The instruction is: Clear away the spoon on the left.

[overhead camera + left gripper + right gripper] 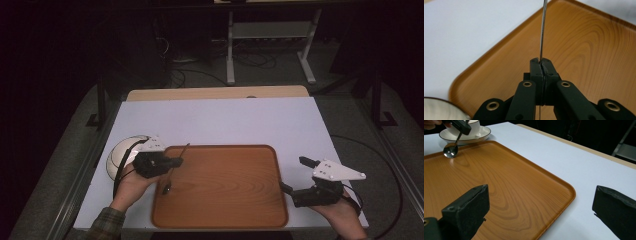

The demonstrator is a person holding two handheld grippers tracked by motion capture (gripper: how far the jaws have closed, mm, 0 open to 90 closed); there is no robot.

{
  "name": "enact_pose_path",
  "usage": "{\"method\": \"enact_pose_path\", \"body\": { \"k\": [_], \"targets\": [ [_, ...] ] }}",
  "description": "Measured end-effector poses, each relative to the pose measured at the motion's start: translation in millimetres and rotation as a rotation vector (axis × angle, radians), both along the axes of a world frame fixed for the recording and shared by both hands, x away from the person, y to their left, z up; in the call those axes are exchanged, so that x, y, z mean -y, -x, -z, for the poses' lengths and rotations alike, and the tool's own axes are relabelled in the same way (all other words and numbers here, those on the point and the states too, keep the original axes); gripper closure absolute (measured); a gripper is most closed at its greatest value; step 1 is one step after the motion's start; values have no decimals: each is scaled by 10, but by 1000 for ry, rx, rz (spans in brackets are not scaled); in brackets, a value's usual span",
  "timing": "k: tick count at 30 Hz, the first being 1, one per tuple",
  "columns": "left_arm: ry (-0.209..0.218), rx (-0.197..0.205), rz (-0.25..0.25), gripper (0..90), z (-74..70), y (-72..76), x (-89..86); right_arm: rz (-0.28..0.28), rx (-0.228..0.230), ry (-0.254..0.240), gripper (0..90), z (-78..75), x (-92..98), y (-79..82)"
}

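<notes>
Over left edge of wooden tray (240,210): left gripper (176,161) clamped tight on thin spoon (170,179) handle, jaws pressed together, metal stem running out past tips. Spoon hangs tilted from jaws, bowl end low, at or just above tray surface; contact cannot be told. White cup and saucer (119,155) just behind this gripper, off tray. Beside tray's right edge: right gripper (295,175) spread wide, nothing between jaws, one jaw over tray corner, other over white table (220,120).
</notes>
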State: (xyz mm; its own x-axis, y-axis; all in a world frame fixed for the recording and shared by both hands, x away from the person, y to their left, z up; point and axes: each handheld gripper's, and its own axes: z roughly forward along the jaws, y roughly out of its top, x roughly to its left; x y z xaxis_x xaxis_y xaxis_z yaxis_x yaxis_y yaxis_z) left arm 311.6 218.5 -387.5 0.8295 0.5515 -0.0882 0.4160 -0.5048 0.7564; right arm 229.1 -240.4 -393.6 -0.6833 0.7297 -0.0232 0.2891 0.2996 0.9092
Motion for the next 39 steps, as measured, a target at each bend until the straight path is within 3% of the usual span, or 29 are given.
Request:
{"method": "enact_pose_path", "body": {
  "k": [9,25,39],
  "targets": [
    [-48,-36,44,887,158,-46,185,2,-5,-8,6,8,12,-4],
    [-123,-81,68,879,338,-83,309,9,-6,-10,5,11,18,-12],
    [-216,-55,96,863,414,-62,404,9,-7,-11,5,15,22,-9]
  ]
}}
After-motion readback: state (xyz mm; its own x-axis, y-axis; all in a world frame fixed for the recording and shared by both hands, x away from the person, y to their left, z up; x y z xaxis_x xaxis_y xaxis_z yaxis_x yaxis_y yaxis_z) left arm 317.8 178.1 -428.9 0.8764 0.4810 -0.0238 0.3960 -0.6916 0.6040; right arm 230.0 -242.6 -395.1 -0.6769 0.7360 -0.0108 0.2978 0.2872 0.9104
